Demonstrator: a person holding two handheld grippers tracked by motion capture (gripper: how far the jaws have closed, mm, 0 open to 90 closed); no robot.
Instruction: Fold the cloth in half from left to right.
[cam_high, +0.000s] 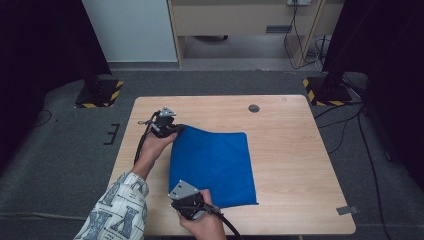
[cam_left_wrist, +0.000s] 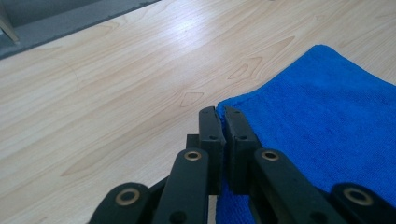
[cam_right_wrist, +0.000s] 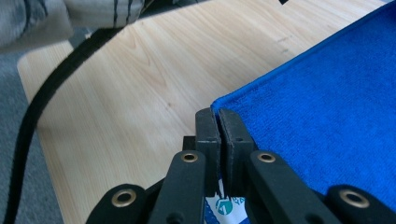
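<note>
Cloth (cam_high: 212, 167), blue, mid-frame on the table (cam_high: 290, 150), pinched at two left corners: left gripper (cam_high: 176, 129) clenched on the upper one, right gripper (cam_high: 186, 199) on the lower. Pale wood all round, dark round plug (cam_high: 254, 108) upper right. Beyond, grey carpet (cam_high: 60, 150), hazard-striped stand bases (cam_high: 99, 93), black drapes (cam_high: 40, 45).

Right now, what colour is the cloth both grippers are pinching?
Solid bright blue; the cloth shows best in the high view, spread on the table.
</note>
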